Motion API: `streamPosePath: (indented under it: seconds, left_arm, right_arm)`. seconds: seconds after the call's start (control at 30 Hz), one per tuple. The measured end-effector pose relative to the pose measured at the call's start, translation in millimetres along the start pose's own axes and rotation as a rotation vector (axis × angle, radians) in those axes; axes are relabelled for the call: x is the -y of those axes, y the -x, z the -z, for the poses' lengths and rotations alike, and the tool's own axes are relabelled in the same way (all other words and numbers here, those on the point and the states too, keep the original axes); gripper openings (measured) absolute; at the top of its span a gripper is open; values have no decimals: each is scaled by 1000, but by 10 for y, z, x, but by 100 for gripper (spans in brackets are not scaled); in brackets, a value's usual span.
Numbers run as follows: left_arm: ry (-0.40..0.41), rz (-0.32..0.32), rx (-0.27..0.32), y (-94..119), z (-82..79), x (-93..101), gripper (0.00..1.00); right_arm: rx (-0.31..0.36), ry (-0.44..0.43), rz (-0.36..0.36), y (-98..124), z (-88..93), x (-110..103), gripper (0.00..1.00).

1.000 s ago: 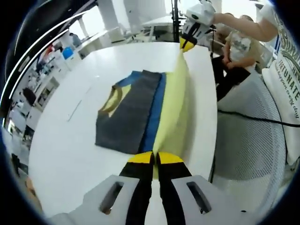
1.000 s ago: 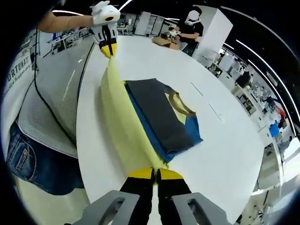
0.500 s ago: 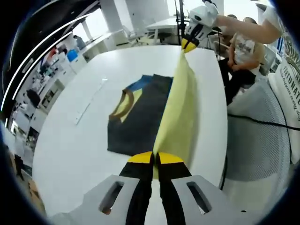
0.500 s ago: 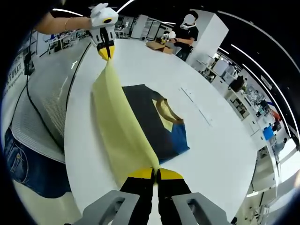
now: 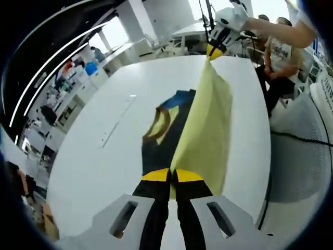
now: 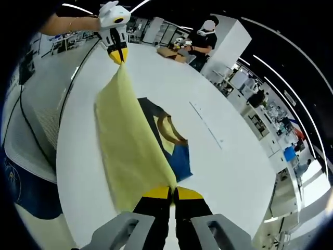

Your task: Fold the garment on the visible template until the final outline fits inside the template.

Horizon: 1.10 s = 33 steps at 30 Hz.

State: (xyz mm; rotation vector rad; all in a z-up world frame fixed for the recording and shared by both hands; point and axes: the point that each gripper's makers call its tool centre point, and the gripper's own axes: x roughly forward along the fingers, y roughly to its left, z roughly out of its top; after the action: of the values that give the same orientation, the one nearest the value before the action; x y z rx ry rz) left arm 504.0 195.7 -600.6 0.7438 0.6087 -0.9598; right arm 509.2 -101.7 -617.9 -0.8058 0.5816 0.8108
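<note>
A large white worktop (image 5: pixel 99 172) is seen carrying the garment (image 5: pixel 200 138), whose dark and blue folded body with a yellow collar lies flat near the middle. Its pale yellow panel (image 6: pixel 130 151) is lifted clear of the surface and stretched between the two claws. The left claw (image 5: pixel 173 176) is clenched on one corner of that panel, and the right claw (image 6: pixel 173 192) is clenched on the other, with both pairs of jaws closed on the fabric. No template outline can be made out on the worktop.

The step in hand is judged to be the carrying of the panel across the folded body. It would be done well if both corners were kept level and the cloth taut, so that no slack is dragged over the collar. The edge should be laid parallel to the fold beneath, and neither grasp should be released until the panel lies flat.
</note>
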Motion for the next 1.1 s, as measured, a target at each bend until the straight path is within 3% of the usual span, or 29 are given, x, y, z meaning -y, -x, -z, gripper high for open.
streamPosePath:
  seconds: [0.27, 0.4, 0.77, 1.1]
  left_arm:
    - [-21, -61, 21, -42, -84, -274, 0]
    - [-87, -103, -23, -66, -72, -454, 0]
    - [-20, -88, -9, -224, -37, -665, 0]
    - [17, -124, -6, -437, 14, -924, 0]
  right_arm:
    - [-9, 37, 61, -92, -86, 229, 0]
    - [16, 27, 90, -155, -156, 343, 0]
    - [-2, 45, 134, -345, -211, 554, 0]
    - [-16, 15, 153, -553, -264, 754, 0]
